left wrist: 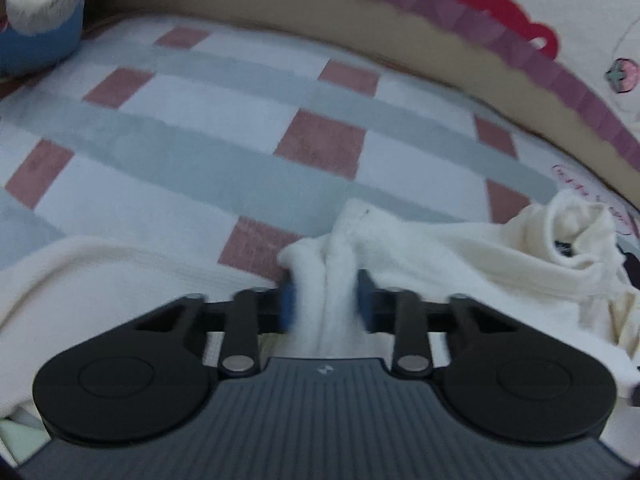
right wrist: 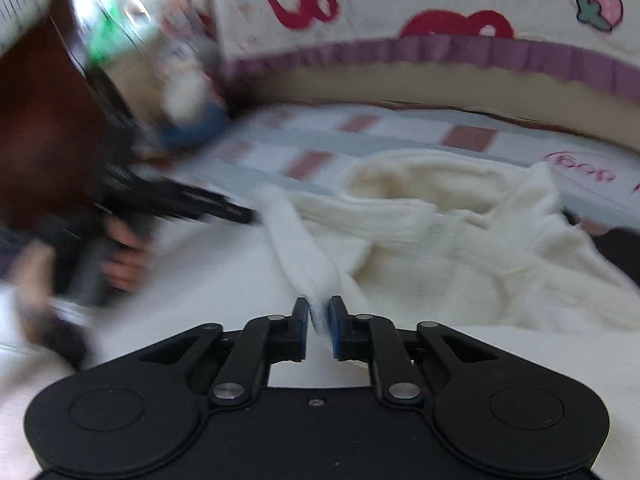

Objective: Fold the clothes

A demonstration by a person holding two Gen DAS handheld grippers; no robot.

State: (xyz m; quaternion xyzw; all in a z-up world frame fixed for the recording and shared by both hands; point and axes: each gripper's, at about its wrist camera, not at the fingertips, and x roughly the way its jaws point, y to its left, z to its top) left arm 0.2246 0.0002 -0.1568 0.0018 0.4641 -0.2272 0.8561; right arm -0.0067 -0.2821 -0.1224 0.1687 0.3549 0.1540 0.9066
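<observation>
Right wrist: cream garment [right wrist: 420, 232] fold pinched in hand-held gripper [right wrist: 319, 316].

Soft, even, rather dim daylight; no glare, only faint shadows. Strong fisheye bending toward the edges in both views. Mild softness throughout the left wrist view. Heavy motion smear at far left of the right wrist view; nearer centre sharper.

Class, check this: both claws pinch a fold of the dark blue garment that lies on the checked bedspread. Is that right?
Not quite. The garment is cream-white, not dark blue; both wrist views show it. The rest holds: the left claw and the right claw each pinch a fold of it, and it lies on the checked bedspread.
</observation>
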